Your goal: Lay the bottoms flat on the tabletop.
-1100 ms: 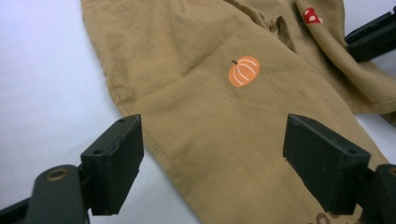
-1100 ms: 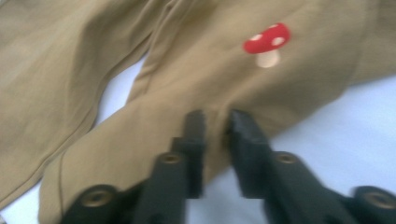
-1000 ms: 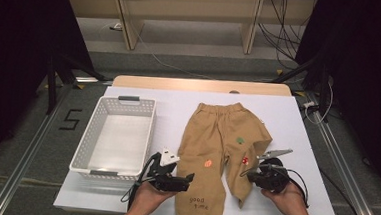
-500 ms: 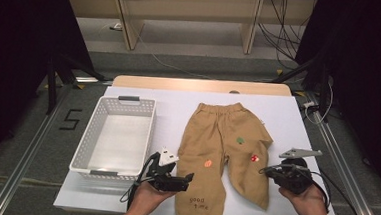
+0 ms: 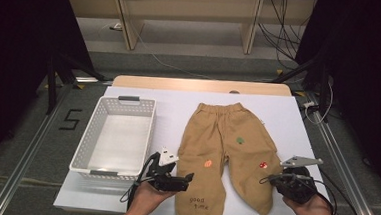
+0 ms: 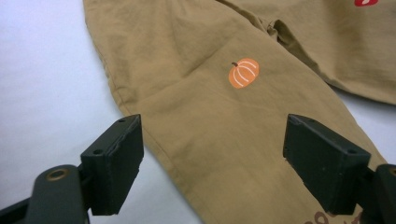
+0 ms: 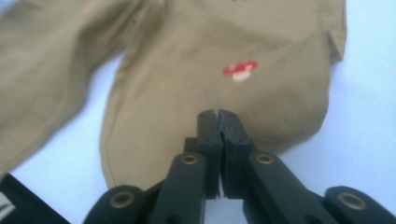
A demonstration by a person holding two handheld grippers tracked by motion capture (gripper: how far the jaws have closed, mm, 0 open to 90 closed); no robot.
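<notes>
Right gripper [image 5: 273, 178] shifted outward from the trouser leg toward the right table edge since the earlier frames; right leg of the tan trousers [image 5: 228, 160] drawn out straighter than before. Left gripper [image 5: 186, 178] unchanged in place.

Right gripper: jaws pressed together in the right gripper view, just eased a fraction apart, no cloth visibly caught between them; tips poised over the outer edge of the right leg near the red mushroom print [image 7: 240, 70].

Left gripper: jaws spread wide, released, nothing between the pads; positioned over the outer hem of the left leg, below the orange pumpkin print [image 6: 243, 73].

Trousers: flat on the white table cover [image 5: 288, 118], waistband away from the person, legs toward the person. White basket [image 5: 118, 133] just beside the trousers, on the left.
</notes>
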